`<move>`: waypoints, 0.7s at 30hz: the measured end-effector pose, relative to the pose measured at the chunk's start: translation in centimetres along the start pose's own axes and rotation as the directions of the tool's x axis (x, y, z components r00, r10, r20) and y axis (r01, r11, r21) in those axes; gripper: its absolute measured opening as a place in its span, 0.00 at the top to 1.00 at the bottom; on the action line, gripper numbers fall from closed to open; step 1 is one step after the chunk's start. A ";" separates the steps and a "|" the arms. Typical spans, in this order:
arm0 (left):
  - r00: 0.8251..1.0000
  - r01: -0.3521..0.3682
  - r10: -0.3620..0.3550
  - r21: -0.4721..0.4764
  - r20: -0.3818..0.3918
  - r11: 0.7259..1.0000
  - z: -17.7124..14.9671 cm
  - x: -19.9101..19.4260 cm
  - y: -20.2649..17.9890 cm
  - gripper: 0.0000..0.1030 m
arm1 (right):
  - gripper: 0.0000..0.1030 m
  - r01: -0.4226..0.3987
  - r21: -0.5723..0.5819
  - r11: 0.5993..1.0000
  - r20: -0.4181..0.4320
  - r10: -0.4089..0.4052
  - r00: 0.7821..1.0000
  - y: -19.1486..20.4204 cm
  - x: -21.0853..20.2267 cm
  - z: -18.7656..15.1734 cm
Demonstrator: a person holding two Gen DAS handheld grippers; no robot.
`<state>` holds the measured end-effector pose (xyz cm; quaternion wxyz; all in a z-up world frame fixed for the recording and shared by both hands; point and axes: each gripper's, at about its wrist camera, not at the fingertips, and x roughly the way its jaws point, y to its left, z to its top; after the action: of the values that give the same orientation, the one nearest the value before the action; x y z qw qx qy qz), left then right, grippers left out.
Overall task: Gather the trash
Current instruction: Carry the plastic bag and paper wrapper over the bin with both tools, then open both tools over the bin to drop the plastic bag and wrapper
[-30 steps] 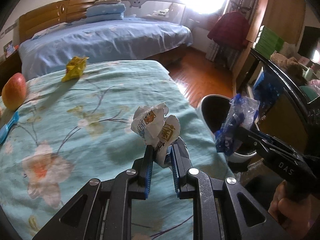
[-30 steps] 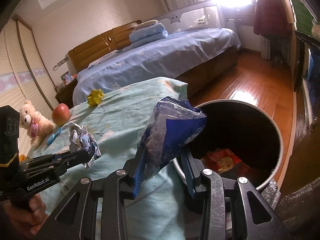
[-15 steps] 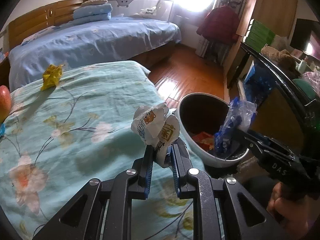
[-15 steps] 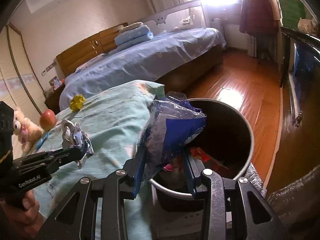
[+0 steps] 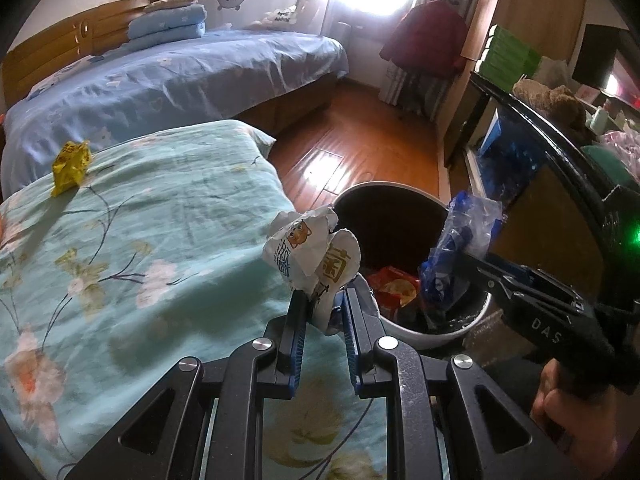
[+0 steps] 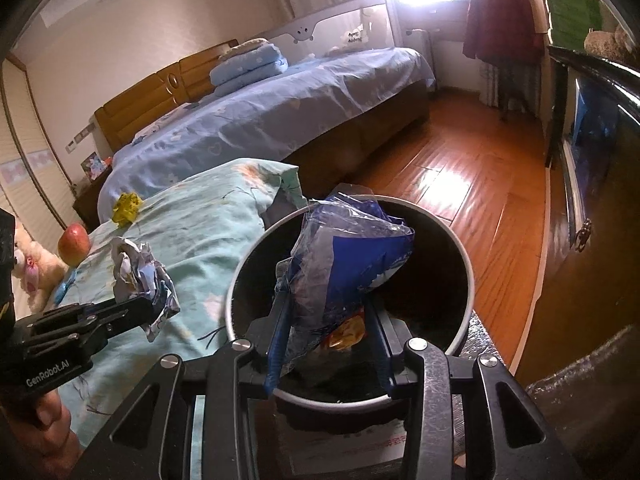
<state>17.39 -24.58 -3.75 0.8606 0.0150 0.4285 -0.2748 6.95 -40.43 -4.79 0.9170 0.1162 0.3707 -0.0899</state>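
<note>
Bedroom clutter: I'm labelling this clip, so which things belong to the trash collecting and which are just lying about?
Job: white crumpled wrapper in left hand-held gripper; blue plastic bag in right hand-held gripper; trash bin; yellow wrapper.
Lying about: apple; teddy bear; folded quilt; red coat.

We can make out "DAS" in pale letters on the black body of the right gripper (image 5: 472, 258), lower right of the left wrist view. In the right wrist view, "GenRobot.AI" runs along the black body of the left gripper (image 6: 154, 306), lower left of frame. The crumpled white paper wrapper (image 5: 310, 252) at frame centre carries blue and gold Chinese characters plus a cartoon cat face, but we can't read them properly.
</note>
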 end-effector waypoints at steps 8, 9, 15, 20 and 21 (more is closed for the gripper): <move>1.000 0.007 -0.006 0.021 -0.008 1.000 1.0 1.3 -1.5 0.83 | 0.61 0.015 -0.001 1.000 -0.033 -0.015 0.999 -0.9 0.8 0.7; 1.000 0.006 -0.006 0.025 -0.009 1.000 1.0 1.4 -1.7 0.83 | 0.60 0.015 -0.003 1.000 -0.036 -0.016 0.999 -0.9 0.9 0.7; 1.000 0.009 -0.008 0.039 -0.024 0.999 1.5 2.4 -2.6 0.83 | 0.60 0.015 -0.017 1.000 -0.054 -0.016 0.998 -1.3 1.5 1.3; 1.000 0.010 -0.009 0.043 -0.030 0.999 1.8 2.9 -2.8 0.83 | 0.59 0.024 -0.025 0.999 -0.065 -0.025 0.998 -1.6 1.8 1.6; 0.999 0.009 -0.008 0.045 -0.032 0.999 1.9 3.0 -2.8 0.83 | 0.59 0.023 -0.022 0.999 -0.066 -0.025 0.997 -1.7 1.8 1.6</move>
<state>18.84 -28.86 -4.18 0.8520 0.0368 0.4358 -0.2879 8.84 -42.67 -5.20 0.9042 0.1050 0.4034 -0.0931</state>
